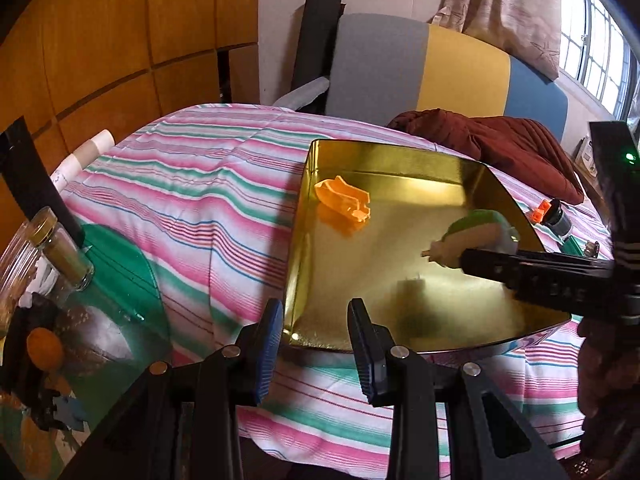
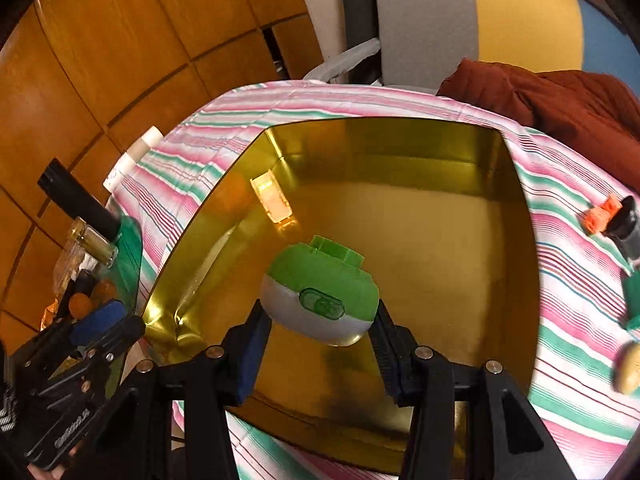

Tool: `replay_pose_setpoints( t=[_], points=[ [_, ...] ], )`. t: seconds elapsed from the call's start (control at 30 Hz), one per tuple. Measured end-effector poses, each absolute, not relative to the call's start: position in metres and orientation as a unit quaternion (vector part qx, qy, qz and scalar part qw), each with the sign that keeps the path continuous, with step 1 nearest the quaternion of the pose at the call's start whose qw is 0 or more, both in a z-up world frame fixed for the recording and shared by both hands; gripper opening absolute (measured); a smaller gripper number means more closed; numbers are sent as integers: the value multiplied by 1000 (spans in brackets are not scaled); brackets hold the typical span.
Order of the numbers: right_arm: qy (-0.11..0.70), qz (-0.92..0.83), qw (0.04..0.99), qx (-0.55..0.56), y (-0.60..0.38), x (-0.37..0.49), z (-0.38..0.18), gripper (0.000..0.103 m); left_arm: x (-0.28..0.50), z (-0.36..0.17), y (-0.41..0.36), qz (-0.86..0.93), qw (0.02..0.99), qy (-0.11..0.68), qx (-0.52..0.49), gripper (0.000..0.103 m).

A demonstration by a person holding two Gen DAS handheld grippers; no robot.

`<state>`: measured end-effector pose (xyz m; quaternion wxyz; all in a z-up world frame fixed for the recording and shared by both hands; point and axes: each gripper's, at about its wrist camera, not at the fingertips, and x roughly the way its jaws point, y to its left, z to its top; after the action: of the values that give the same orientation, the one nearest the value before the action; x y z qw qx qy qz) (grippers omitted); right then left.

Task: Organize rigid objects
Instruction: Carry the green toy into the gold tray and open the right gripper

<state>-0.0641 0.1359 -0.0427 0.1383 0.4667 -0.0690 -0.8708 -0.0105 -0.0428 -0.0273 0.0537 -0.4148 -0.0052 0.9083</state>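
A gold metal tray lies on the striped cloth. An orange plastic piece lies in its far left part. My right gripper is shut on a green and white round object and holds it over the tray; that object also shows in the left wrist view at the tip of the right gripper. My left gripper is open and empty at the tray's near left corner.
A glass jar, a green lid and clutter sit at the left. An orange and black item and green pieces lie right of the tray. A dark red cloth lies behind.
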Motion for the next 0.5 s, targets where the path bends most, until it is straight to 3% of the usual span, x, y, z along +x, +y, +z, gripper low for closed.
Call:
replay_pose_setpoints(
  t=[0.5],
  points=[
    [-31,-854,149,498,62,-120,-57,50,-9,-31,-62,908,36,-16,-417,33]
  ],
)
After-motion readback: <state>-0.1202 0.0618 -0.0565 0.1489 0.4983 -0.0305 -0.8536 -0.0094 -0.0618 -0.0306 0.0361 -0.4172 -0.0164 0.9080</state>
